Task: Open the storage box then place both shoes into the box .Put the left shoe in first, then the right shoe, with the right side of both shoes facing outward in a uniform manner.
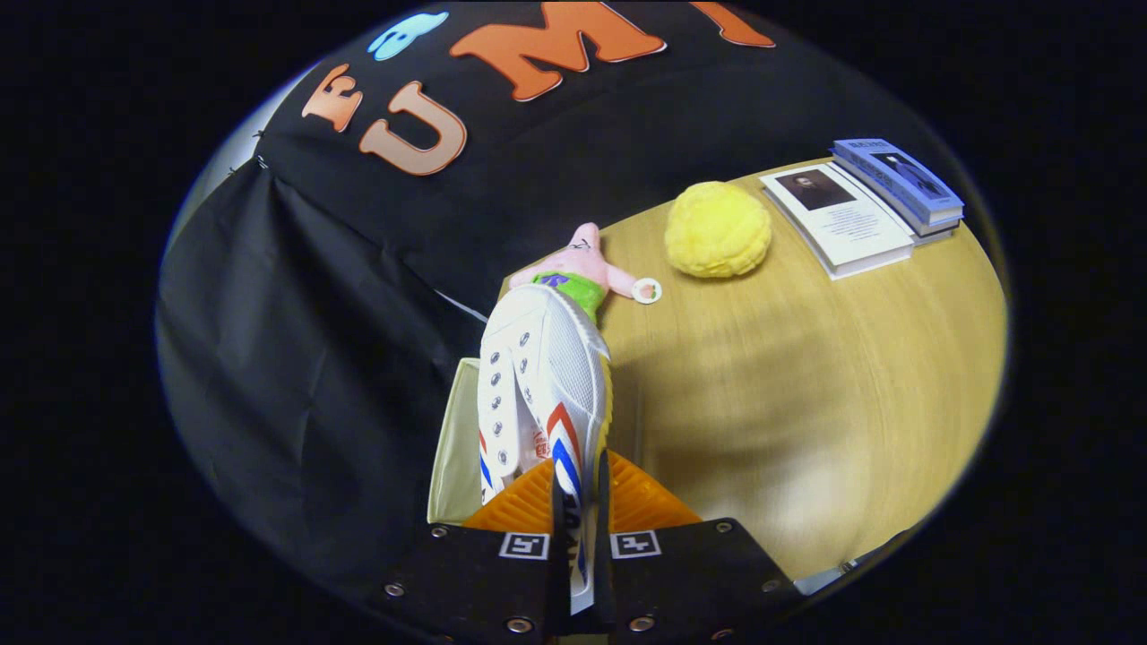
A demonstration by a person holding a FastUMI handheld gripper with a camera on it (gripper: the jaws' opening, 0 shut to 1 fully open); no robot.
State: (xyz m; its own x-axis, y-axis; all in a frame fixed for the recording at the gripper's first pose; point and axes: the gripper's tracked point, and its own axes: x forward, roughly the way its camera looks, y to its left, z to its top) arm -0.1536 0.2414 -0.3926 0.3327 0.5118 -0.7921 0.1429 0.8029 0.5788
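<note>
**Shoe held in the tongs, box just below and to the left**

The tongs [580,502] are clamped on a white shoe [542,385], both fingers pressed against the thin rim of its upper near the heel end. The shoe's long axis runs straight ahead from the fingers, with the toe pointed away and the lace eyelets turned to the left. The red and blue stripes are seen on the side panel just ahead of the fingertips.

The box [451,448] is glimpsed as a pale cream wall just left of the shoe and slightly beneath it; its opening is largely hidden by the shoe, so it cannot be told with certainty whether the shoe is already over the mouth or beside it. The coming move is judged to turn on this: the shoe must be carried a little leftward and lowered along its own length, so that heel and toe are cleared by the box's walls. Which shoe of the pair this is cannot be told from here.

Beyond the toe a pink plush [587,264] is laid on the table [789,403], close to touching the toe in this view. Farther ahead and to the right a yellow cushion [717,229] and some books [860,210] are set well apart from the shoe.
</note>
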